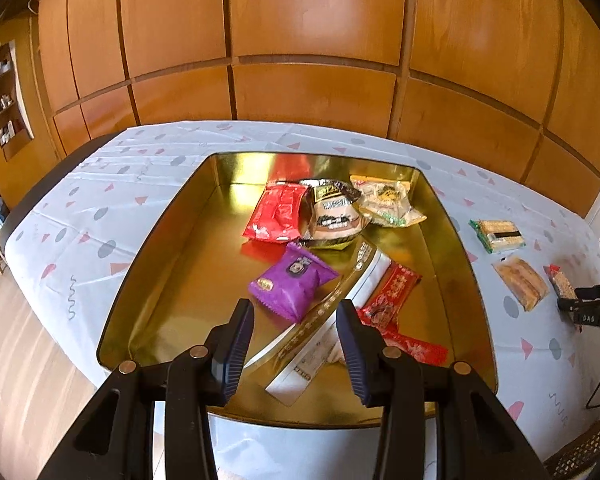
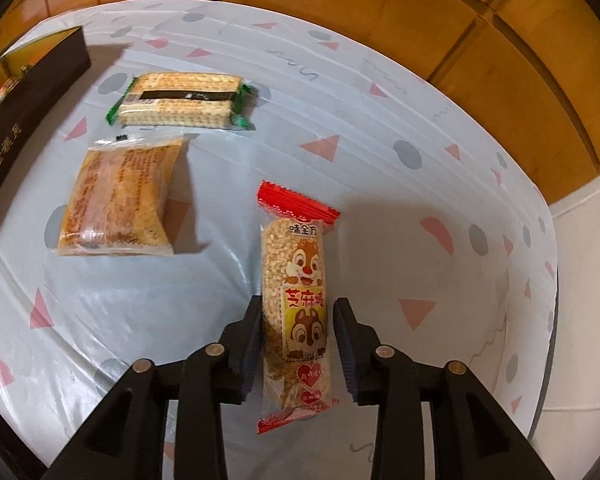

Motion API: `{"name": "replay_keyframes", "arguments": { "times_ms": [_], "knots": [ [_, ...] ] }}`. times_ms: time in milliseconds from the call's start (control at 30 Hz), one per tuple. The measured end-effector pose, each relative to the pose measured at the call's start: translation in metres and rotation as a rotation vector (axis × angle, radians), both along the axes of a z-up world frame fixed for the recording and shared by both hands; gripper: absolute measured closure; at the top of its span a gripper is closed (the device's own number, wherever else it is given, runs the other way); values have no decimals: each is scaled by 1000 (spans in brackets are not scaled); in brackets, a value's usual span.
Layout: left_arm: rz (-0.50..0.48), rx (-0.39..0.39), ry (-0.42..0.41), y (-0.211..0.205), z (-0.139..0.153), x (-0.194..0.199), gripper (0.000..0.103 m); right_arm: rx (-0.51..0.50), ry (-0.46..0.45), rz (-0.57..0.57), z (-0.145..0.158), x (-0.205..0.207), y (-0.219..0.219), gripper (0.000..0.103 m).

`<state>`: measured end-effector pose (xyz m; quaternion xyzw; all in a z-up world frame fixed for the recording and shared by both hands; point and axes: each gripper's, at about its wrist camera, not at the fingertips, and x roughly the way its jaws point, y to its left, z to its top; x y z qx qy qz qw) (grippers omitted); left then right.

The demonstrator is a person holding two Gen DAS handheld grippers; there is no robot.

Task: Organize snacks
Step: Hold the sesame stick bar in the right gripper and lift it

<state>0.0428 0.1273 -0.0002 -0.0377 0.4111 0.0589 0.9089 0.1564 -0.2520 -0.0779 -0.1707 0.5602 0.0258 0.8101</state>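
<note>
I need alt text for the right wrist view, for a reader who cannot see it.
The right gripper points down at a sesame stick packet that lies between its jaws on a patterned tablecloth. Farther left lie a cracker pack and a golden pastry packet, beside a dark box.

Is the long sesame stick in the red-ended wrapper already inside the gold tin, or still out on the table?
Out. The sesame stick lies on the patterned tablecloth, outside the tin.

One gold tin (image 1: 148, 264) on one table (image 1: 80, 200). In the tin: seven snack packets – three red, one purple (image 1: 292, 284), one brown, one yellow, one white. On the cloth: three more – crackers (image 2: 180, 100), cake (image 2: 118, 196), sesame bar (image 2: 296, 300)
</note>
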Motion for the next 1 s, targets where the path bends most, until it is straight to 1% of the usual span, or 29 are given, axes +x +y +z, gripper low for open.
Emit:
{"name": "replay_keyframes", "arguments": {
  "times_ms": [67,100,200,233,267,367,433,567,600,633,667,733,800,867,1000],
  "knots": [
    [1,-12,3,3,-2,-2,60,4,-2,-34,0,2,-6,52],
    [-1,-19,4,4,-3,-3,60,18,4,-50,0,3,-10,50],
    [-1,-28,9,6,-6,-4,60,126,49,-123,0,8,-28,49],
    [-2,-30,12,6,-7,-5,60,193,57,-164,3,10,-38,49],
    [-2,-34,14,6,-8,-5,60,232,51,-192,6,11,-45,49],
    [-12,-37,17,4,-9,-6,60,290,29,-241,13,16,-60,49],
    [-13,-33,14,2,-9,-6,60,302,21,-250,15,19,-65,49],
    [-20,-25,16,0,-8,-6,60,277,22,-229,12,26,-60,49],
    [-22,-24,19,-1,-8,-6,60,269,24,-223,9,26,-57,53],
    [-23,-24,21,-1,-8,-7,60,257,23,-212,9,21,-49,62],
    [-25,-21,24,-2,-8,-7,60,239,19,-197,5,23,-43,74],
    [-27,-13,26,-3,-9,-8,60,199,2,-177,2,17,-30,75],
    [-28,-9,28,-4,-9,-8,60,191,7,-142,-2,11,-17,75],
    [-30,-7,30,-5,-10,-8,60,144,-24,-120,-4,5,-9,75],
    [-41,4,24,-9,-9,-10,60,157,-44,-139,-5,1,-10,75]
  ]
}}
